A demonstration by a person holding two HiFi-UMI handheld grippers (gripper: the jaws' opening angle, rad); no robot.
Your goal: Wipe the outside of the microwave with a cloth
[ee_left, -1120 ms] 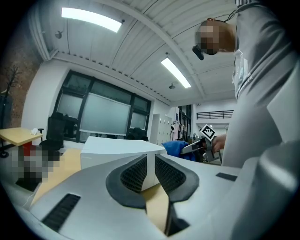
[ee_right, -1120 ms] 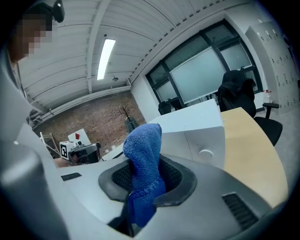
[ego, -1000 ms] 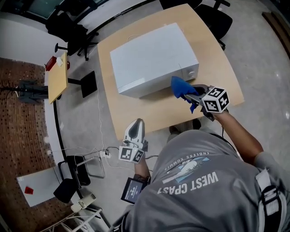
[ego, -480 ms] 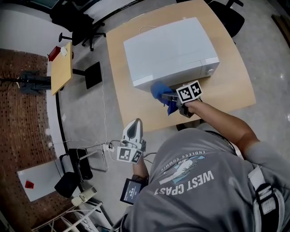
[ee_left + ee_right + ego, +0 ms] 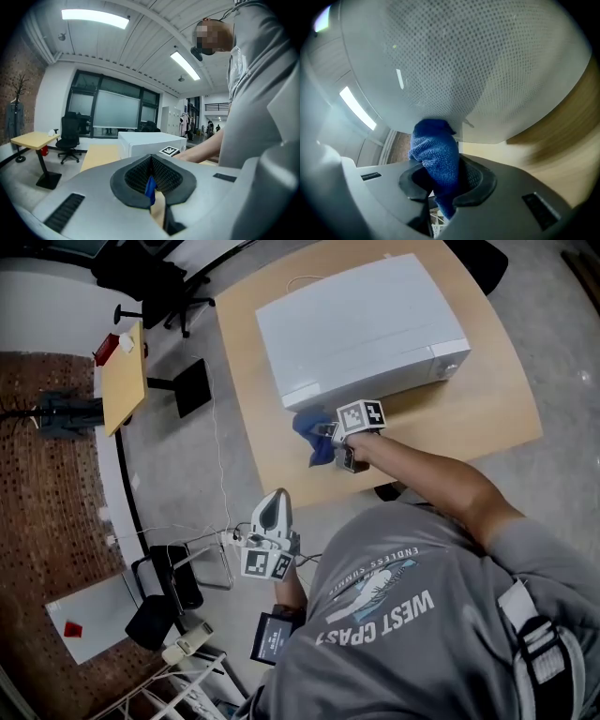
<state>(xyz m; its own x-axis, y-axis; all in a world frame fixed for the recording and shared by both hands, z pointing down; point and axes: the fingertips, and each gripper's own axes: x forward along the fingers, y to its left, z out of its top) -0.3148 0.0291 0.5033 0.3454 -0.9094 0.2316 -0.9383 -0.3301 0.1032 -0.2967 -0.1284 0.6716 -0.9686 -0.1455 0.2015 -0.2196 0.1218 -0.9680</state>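
Claw on the right hand: jaws pinch a blue cloth, which stands bunched above the pads and hangs a short tail below them. The cloth lies directly ahead of this claw and meets the near face of the microwave, whose dotted panel fills the right gripper view. In the head view the cloth is at the left end of that face, low down, just above the wooden surface on which the white microwave stands. Left claw: jaws pressed together, nothing held. It is held near the person's body, off the edge of the surface and well apart from the microwave.
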